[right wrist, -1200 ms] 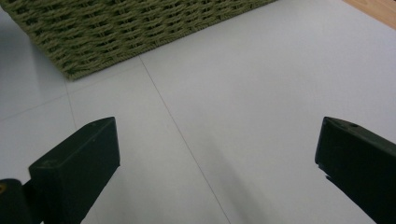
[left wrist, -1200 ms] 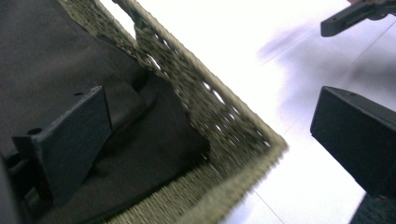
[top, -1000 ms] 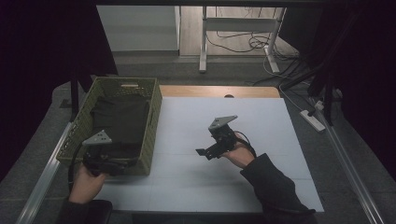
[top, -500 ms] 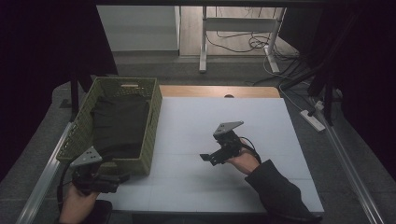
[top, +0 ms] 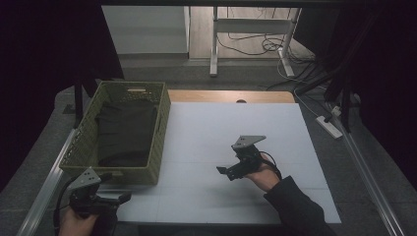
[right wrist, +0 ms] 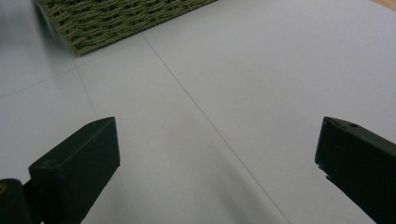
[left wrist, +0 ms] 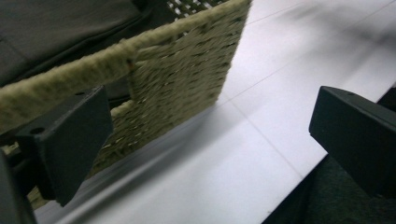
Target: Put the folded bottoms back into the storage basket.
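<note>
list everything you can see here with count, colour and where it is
woven basket: 1, olive green, left part of the table
folded cloth: 1, dark, lying inside the basket
table mat: 1, white, covering the table top
table: 1, wood strip showing at the far edge
power strip: 1, white, on the floor to the right
desk frame: 1, white, on the floor beyond the table
left gripper: 1, black, open, at the table's near left corner by the basket
right gripper: 1, black, open, over the mat's middle
hands: 2, one holding each gripper

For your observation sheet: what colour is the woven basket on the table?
Olive green basket, clearest in the high view.
</note>
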The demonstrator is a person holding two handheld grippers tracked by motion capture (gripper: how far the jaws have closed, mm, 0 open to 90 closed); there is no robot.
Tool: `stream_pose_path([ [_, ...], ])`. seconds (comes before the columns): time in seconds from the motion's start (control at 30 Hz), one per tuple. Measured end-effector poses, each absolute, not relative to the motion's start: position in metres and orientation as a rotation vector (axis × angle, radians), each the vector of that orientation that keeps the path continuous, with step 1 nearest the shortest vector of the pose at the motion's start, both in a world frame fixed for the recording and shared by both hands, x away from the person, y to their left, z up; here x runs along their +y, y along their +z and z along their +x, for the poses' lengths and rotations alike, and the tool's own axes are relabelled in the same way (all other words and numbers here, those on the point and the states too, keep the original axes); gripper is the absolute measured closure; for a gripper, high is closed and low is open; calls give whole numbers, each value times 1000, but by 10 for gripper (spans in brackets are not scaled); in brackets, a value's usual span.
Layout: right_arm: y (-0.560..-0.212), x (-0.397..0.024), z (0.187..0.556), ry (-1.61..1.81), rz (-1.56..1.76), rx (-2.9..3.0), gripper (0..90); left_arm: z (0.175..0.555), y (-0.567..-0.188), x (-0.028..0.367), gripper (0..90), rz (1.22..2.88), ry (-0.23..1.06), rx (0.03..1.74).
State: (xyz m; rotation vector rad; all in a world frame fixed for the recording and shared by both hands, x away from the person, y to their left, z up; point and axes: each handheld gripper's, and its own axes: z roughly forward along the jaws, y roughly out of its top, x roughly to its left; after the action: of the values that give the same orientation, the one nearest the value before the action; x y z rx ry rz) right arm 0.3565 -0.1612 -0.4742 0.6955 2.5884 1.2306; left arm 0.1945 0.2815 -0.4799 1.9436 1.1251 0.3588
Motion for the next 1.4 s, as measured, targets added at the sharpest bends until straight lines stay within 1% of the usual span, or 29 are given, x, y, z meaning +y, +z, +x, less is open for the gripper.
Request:
stream_pose_path([
  [0.17, -475, -170, 350, 1239, 716, 2583, 1, 197, -485, 285, 2, 1938, 347, 1129],
  [0.3, -479, -178, 347, 1232, 749, 2582, 1, 199, -491, 285, 0, 1966, 380, 1137],
  [0.47, -482, -188, 342, 1224, 789, 2575, 1, 201, -494, 288, 0, 1955, 413, 1125],
  [0.63, -484, -195, 334, 1214, 810, 2572, 1, 202, -496, 290, 0, 1938, 393, 1123],
  [0.77, -486, -200, 328, 1196, 825, 2576, 1, 206, -500, 290, 0, 1967, 355, 1153],
  [1.4, -490, -227, 311, 1147, 906, 2555, 1, 207, -500, 290, 0, 1960, 343, 1154],
])
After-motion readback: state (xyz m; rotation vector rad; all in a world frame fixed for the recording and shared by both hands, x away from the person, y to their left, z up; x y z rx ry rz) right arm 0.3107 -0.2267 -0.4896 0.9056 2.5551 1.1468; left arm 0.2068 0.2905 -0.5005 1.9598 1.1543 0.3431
